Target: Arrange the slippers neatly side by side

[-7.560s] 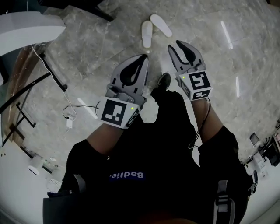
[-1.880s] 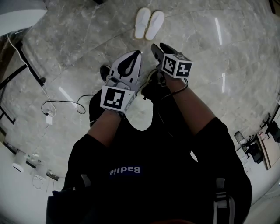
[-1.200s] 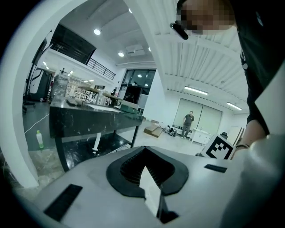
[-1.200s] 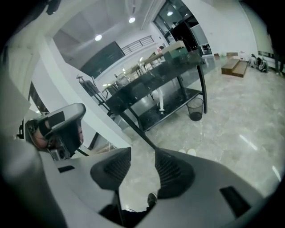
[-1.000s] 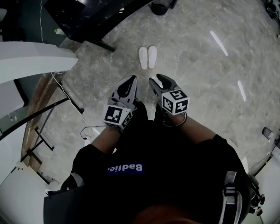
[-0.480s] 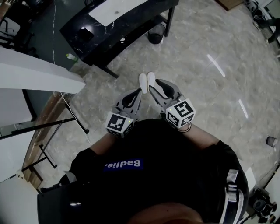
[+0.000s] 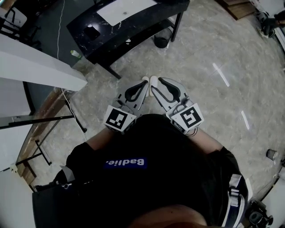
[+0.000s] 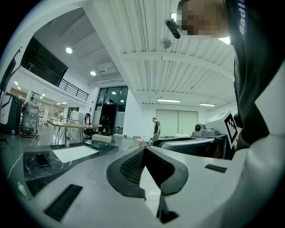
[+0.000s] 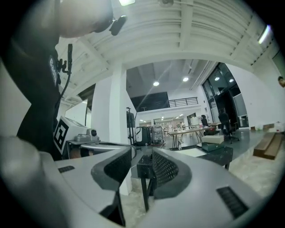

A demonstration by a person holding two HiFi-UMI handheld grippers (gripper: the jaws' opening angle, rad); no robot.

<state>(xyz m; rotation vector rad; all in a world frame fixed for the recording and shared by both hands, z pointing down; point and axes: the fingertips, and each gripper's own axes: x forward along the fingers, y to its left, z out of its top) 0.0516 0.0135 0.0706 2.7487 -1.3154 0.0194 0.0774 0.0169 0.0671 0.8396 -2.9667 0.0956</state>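
Left claw (image 7: 143,83), tips together, and right claw (image 7: 161,83), tips parted, point forward side by side.

Black short-sleeved shirt (image 7: 151,147) with white lettering (image 7: 126,163) on a blue chest patch. The left tool (image 7: 142,85) and right tool (image 7: 161,87) have pale grey shells, black meshed pads (image 8: 131,167) and a white cube (image 7: 119,119) with black square markers. A thin black cable (image 7: 192,132) loops behind the right one.

1. A black marble-topped desk (image 7: 147,20) is standing at 12 o'clock, carrying a white sheet (image 7: 127,8) and a phone (image 7: 91,32).
2. A black bin (image 7: 161,40) is sitting beneath it.
3. A white counter (image 7: 40,67) is jutting in at 10 o'clock.
4. A white cable (image 7: 59,26) is trailing at 11 o'clock.
5. A person (image 8: 156,129) is standing far off in the left gripper view.
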